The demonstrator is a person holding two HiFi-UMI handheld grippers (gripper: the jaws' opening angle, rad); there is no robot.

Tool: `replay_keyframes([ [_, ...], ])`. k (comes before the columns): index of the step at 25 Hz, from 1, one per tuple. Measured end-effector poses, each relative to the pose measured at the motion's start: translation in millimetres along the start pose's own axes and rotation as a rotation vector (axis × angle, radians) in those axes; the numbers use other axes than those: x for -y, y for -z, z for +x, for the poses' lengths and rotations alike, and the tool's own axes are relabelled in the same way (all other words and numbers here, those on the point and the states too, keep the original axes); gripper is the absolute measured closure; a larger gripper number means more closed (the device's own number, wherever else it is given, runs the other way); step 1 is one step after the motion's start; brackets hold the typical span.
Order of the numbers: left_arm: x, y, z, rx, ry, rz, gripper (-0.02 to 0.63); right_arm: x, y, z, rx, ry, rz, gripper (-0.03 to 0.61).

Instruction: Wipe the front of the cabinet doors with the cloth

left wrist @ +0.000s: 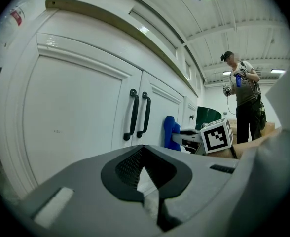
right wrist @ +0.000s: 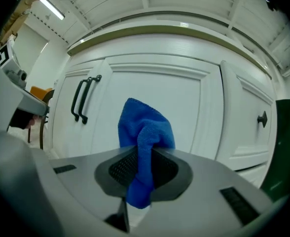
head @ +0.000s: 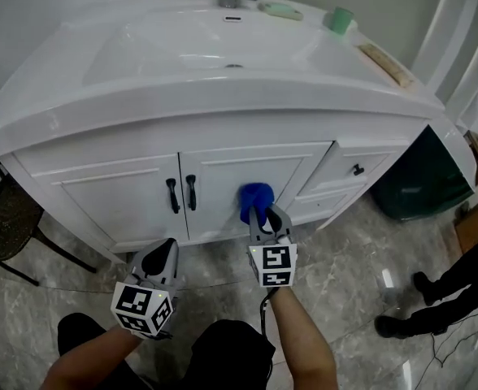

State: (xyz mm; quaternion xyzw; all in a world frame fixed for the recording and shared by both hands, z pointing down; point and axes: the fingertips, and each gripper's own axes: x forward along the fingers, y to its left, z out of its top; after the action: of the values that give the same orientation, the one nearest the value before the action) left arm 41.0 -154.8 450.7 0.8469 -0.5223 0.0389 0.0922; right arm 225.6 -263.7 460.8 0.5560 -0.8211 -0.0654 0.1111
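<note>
Right tongs [right wrist: 144, 158] grip the cloth [right wrist: 145, 125]; left gripper view shows left tongs [left wrist: 145, 168] clenched empty.

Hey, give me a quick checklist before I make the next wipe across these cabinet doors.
1. Blue microfibre cloth clamped in the right gripper: ok.
2. Cloth on the white right-hand cabinet door: ok, appears to touch.
3. Black bar handles clear of the cloth: ok, off to its left.
4. Left gripper shut, empty, away from the cloth: ok.
5. Door surface clean: cannot tell.
</note>
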Motion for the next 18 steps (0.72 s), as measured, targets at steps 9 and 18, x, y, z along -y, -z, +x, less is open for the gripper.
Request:
replay_keyframes([
  [9,21.7,-7.5,12.8,-0.017,0.039,0.025,0.612,75.6,30.0,-20.7,-0.079,0.142,0.027,0.529],
  [18,20.4,-5.7,8.0,-0.031,0.044,0.038,0.612,52.6,25.0,-33.3,-0.026,0.098,0.093,0.529],
])
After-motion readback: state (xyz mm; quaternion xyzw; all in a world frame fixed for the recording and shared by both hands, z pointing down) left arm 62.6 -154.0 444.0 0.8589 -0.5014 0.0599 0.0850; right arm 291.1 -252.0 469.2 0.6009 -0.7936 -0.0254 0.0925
